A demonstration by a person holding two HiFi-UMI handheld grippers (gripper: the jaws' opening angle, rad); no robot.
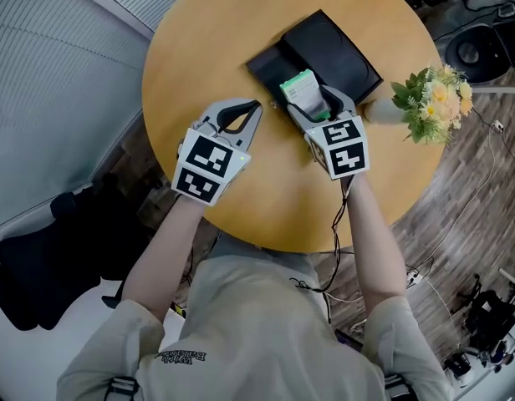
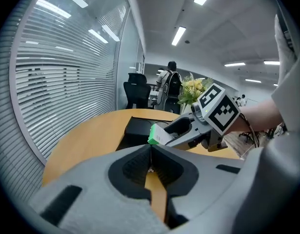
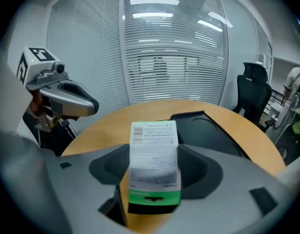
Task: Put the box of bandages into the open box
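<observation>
The bandage box [image 1: 301,90], white with a green end, sits between the jaws of my right gripper [image 1: 308,101], which is shut on it. It hangs over the near edge of the open black box [image 1: 341,53] and its flat lid [image 1: 267,63]. In the right gripper view the bandage box [image 3: 154,160] fills the gap in my right gripper [image 3: 155,172], and the black box [image 3: 211,128] lies just beyond. My left gripper [image 1: 256,107] is shut and holds nothing, to the left over bare table. In the left gripper view my left gripper [image 2: 151,149] faces the bandage box [image 2: 158,134].
The round wooden table [image 1: 207,48] carries a bunch of yellow flowers [image 1: 433,98] at its right edge. Black office chairs [image 3: 254,89] stand behind the table by the blinds. Cables and gear lie on the floor [image 1: 483,224] to the right.
</observation>
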